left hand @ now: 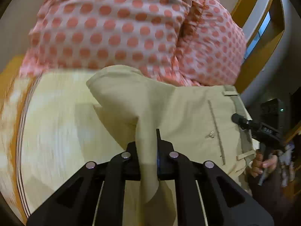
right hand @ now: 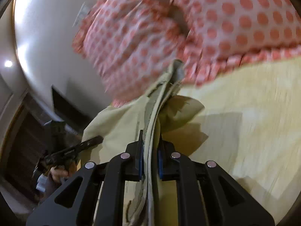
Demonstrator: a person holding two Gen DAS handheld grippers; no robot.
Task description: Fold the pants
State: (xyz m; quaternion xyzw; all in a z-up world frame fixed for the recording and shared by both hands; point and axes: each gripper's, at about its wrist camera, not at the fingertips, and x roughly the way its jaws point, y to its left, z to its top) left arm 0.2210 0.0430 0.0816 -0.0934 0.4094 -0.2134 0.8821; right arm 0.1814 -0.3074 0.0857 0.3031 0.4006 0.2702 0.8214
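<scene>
Pale wooden tabletop lies below the lifted khaki pants. Left gripper pinches a fabric fold; right gripper, at three o'clock, pinches the waistband. I'd keep both level and taut, then lower evenly.

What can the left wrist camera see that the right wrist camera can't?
Only the left wrist view shows the pants' back pocket button and belt loop. Only the right wrist view shows the waistband edge pinched in the right hand-held gripper and a ceiling light. Both show the beige pants, polka-dot fabric and pale table.
</scene>
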